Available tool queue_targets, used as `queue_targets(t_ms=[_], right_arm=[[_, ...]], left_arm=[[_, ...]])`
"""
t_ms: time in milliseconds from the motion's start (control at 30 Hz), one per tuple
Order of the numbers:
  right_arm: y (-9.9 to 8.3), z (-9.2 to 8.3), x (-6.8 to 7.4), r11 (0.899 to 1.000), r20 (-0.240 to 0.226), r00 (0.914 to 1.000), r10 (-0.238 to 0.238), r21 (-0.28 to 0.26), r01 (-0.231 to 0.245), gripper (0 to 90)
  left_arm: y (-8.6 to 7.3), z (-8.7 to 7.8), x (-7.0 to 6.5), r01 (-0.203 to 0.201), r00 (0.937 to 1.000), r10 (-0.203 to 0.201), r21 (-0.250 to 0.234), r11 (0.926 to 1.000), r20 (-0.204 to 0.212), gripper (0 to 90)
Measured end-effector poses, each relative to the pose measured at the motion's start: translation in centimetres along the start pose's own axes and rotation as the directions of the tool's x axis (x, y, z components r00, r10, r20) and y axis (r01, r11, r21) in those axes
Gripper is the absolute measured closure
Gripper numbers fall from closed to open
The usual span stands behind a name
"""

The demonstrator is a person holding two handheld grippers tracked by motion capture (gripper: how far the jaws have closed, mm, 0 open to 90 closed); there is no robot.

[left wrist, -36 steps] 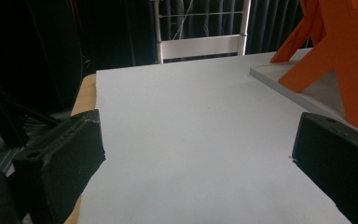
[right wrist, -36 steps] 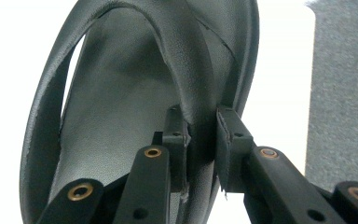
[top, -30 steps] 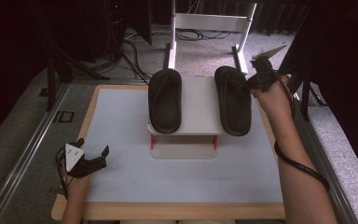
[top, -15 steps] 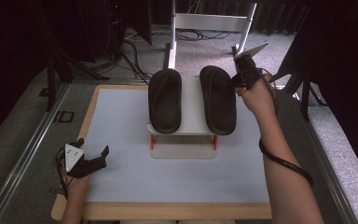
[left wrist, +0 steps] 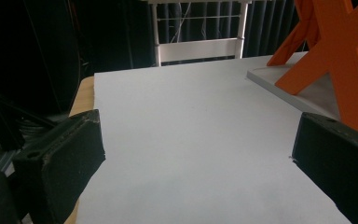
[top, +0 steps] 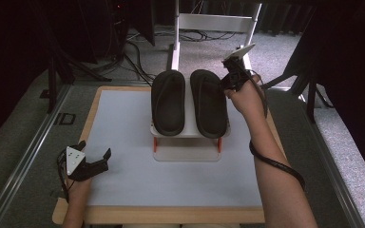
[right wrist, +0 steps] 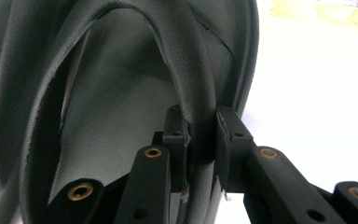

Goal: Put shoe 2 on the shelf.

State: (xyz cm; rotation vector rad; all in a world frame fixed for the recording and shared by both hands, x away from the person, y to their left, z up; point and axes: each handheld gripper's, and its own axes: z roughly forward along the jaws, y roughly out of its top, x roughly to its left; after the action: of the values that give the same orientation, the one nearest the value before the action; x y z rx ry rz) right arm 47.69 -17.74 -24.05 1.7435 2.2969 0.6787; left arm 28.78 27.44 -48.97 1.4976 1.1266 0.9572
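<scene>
Here right gripper [top: 228,78] pinches slipper [top: 209,109] strap; left gripper [top: 92,164] idle, agape. Risk: thin strap slipping free, slipper tumbling off stand [top: 186,153].

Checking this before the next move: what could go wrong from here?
The right claw pinches only the right slipper's strap, so the soft strap may slip free. The left slipper lies close beside it on the small raised rack, so a further sideways pull might bump it or shove either one off.
</scene>
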Motion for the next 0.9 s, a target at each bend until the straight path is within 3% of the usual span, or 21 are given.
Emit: queue_targets(t_ms=[233,400,900], right_arm=[[0.5,1.0,1.4,1.0,0.023,0.9996,-0.014,0.022,0.014,76.1],[0.5,1.6,1.6,1.0,0.033,0.9994,-0.01,0.03,0.009,75.8],[-0.1,1.3,1.9,0.999,-0.048,0.9983,-0.034,0.025,0.035,68.1]], left_arm=[[0.0,0.0,0.0,0.004,1.0,-0.004,-0.005,1.0,0.004,1.8],[0.0,-0.1,0.0,0.003,1.0,-0.003,-0.007,1.0,0.007,1.8],[0.0,0.0,0.0,-0.001,1.0,0.001,-0.001,1.0,0.007,1.8]])
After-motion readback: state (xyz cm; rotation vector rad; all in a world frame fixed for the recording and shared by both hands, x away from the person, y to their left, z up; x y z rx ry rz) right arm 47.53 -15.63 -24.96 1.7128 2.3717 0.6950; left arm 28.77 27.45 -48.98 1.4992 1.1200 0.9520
